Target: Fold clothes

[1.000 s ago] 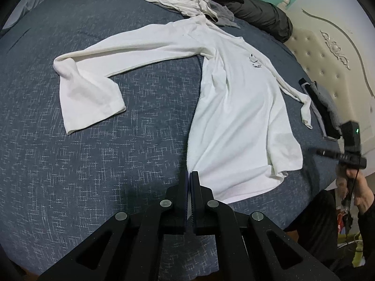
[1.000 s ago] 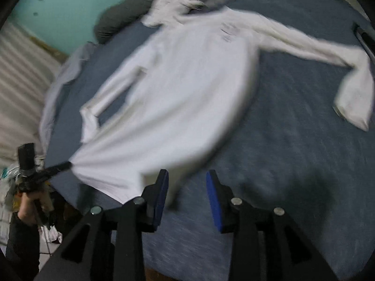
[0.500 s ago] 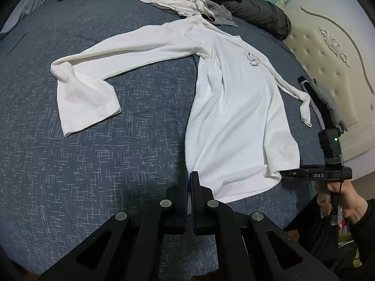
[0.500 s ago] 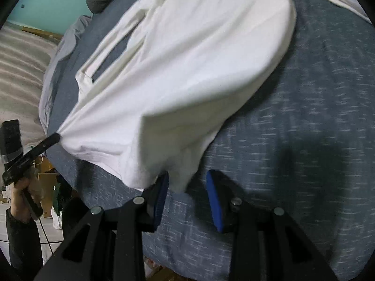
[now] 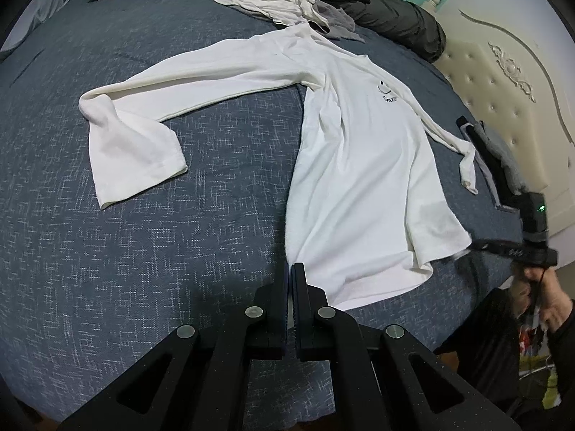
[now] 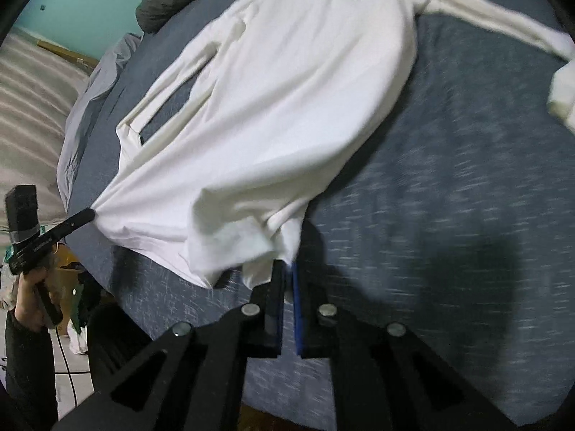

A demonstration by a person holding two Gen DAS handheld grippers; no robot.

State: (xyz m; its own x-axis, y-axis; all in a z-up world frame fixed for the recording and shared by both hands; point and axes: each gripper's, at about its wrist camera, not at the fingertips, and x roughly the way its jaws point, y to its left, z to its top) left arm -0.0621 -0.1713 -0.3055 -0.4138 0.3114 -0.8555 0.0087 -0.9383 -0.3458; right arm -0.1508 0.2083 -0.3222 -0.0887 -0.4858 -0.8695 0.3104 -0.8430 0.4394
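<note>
A white long-sleeved shirt (image 5: 359, 165) lies face up on the blue bedspread (image 5: 143, 251), one sleeve stretched out to the left with its cuff end folded back. My left gripper (image 5: 290, 269) is shut on one corner of the hem. In the right wrist view that left gripper (image 6: 84, 217) shows at the left with the hem drawn to a point at its tip. My right gripper (image 6: 287, 269) is shut on the other hem corner of the shirt (image 6: 287, 107), bunching the cloth there. It also appears at the right of the left wrist view as the right gripper (image 5: 478, 244).
A heap of white and grey clothes (image 5: 273, 0) and a dark duvet (image 5: 395, 10) lie at the far end of the bed. A cream padded headboard (image 5: 503, 72) rises on the right, with a grey and black garment (image 5: 496, 154) beside it. A person's hand (image 5: 539, 298) holds the right gripper's handle.
My right gripper moved in on the near hem corner and went from open to shut on it. The hem now lifts and bunches there. My left gripper stayed shut on its corner.
</note>
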